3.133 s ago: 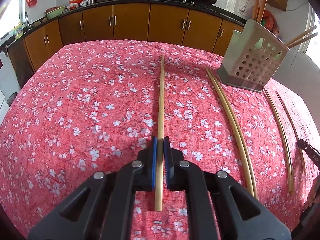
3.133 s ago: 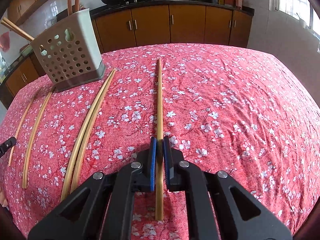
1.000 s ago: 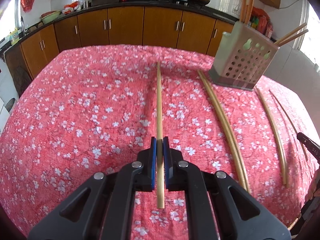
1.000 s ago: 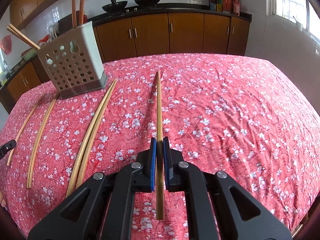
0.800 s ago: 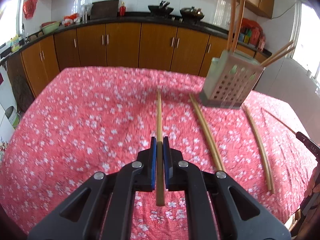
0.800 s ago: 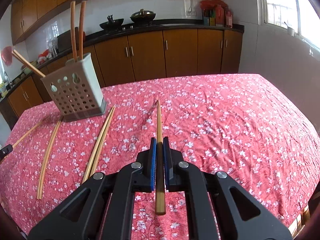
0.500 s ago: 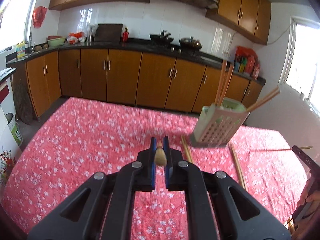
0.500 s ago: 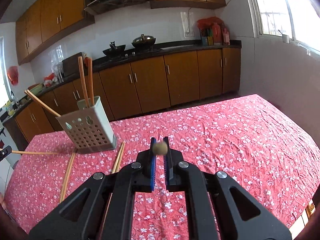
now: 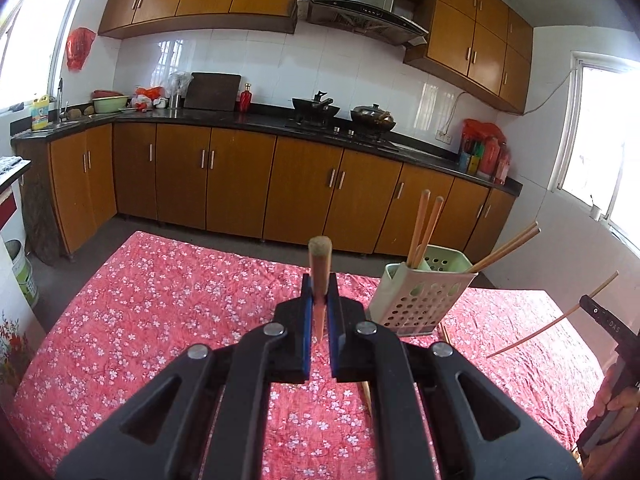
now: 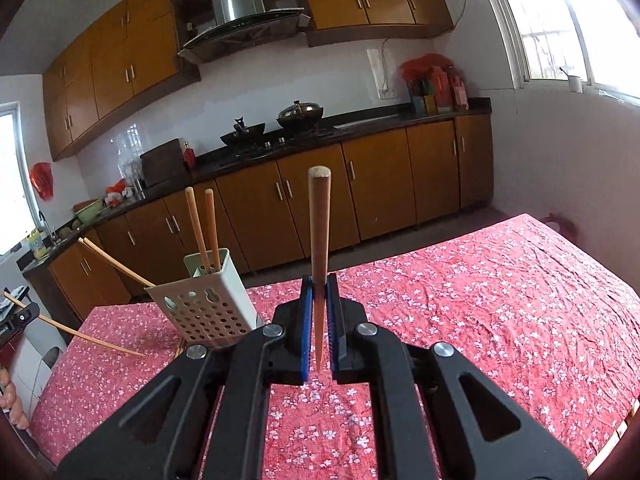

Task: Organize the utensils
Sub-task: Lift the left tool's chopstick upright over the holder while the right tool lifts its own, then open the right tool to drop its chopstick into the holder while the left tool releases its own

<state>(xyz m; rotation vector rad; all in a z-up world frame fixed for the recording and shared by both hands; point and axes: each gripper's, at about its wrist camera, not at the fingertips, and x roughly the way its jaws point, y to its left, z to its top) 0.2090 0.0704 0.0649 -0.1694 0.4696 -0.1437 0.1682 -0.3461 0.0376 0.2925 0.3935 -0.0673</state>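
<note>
My left gripper (image 9: 319, 312) clamps one chopstick (image 9: 319, 276), frame centre; my right gripper (image 10: 319, 312) clamps another chopstick (image 10: 319, 240), centre. Perforated holder (image 10: 208, 304) stands lower left on the red floral cloth (image 10: 480, 320).

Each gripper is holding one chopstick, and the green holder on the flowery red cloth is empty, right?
Not quite. The green holder is not empty: the right wrist view shows chopsticks already standing in it. The rest is right: the left gripper and right gripper each hold one chopstick, and the holder stands on the flowery red cloth.
</note>
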